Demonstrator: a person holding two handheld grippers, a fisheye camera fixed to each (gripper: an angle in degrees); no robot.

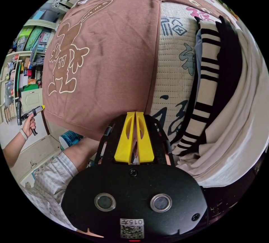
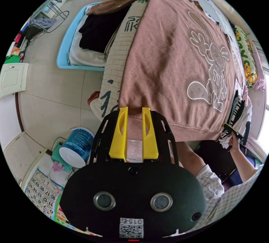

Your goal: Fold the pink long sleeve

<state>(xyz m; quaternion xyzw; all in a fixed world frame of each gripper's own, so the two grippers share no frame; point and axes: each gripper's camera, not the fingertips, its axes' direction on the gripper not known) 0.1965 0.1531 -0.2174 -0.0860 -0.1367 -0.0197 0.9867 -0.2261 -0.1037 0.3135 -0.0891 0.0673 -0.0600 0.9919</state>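
The pink long sleeve [image 1: 112,57] is spread flat on the bed [image 1: 175,66], with its rabbit print [image 1: 68,57] facing up.

In the left gripper view, the yellow jaws of the left hand-held gripper [image 1: 135,114] are seen pressed together at the hem of the garment; whether cloth is caught between them cannot be told. In the right gripper view, the right hand-held gripper [image 2: 134,110] is seen narrowly open, with the hem lying between its jaws. Striped and black clothes [image 1: 208,86] are piled beside the garment. A blue basket [image 2: 65,49] of clothes stands on the floor [image 2: 53,91].
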